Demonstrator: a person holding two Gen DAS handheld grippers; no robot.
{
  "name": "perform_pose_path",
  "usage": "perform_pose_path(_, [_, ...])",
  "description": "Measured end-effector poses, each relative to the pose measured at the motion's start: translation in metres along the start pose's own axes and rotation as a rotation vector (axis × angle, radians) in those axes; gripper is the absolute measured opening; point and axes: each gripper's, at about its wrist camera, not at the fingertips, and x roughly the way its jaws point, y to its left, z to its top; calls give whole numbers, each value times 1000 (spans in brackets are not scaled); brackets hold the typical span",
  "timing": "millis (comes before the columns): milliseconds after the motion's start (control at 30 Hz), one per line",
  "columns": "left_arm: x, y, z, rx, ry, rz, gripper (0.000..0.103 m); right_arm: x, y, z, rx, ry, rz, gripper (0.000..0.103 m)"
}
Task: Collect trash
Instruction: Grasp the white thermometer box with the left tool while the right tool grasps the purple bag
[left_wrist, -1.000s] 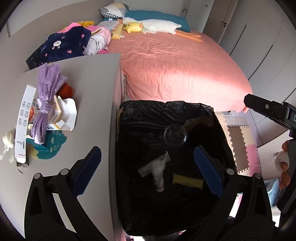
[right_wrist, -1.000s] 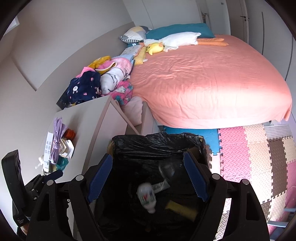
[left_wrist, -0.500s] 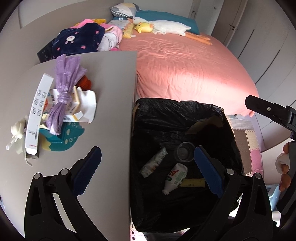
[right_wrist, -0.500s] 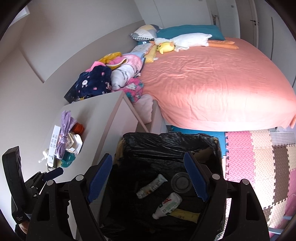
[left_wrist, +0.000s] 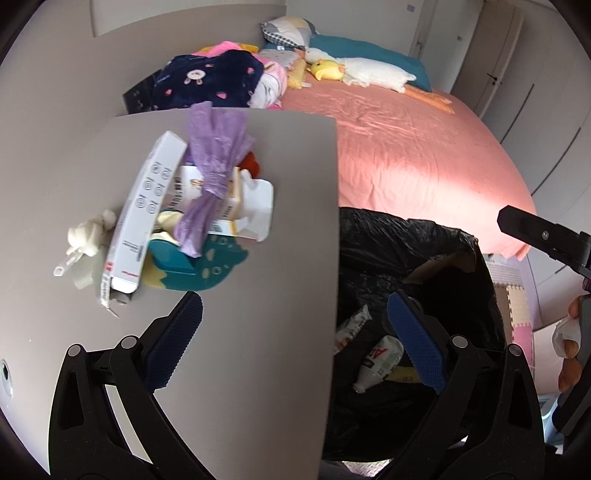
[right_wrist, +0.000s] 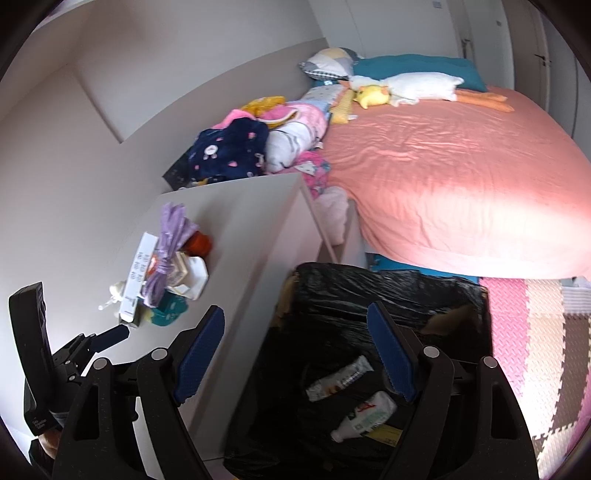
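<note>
You've swung both grippers left off the bin (left_wrist: 436, 243), so your left gripper (left_wrist: 295, 336) now straddles the table (left_wrist: 258, 332) edge, nearer the trash pile (left_wrist: 192, 214). The white bottle (right_wrist: 365, 415) that was mid-drop a second ago has landed in the bin beside the tube (right_wrist: 340, 378)

Heap of trash (left_wrist: 192, 206) on grey table (left_wrist: 258, 295), black-lined bin (right_wrist: 369, 291) beside, holding bottles
</note>
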Motion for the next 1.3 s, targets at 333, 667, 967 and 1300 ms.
perform_pose_path(333, [-2, 38, 5, -46, -13, 46, 83, 19, 32, 7, -44, 10, 81, 65])
perform_pose_path(667, [3, 74, 18, -78, -19, 86, 52, 45, 67, 16, -92, 45, 153, 48])
perform_pose_path(967, [15, 109, 38, -89, -18, 128, 52, 76, 93, 23, -113, 90, 177, 48])
perform_pose_path(1300, [38, 127, 48, -61, 20, 142, 52, 114, 115, 29, -107, 149, 214, 48])
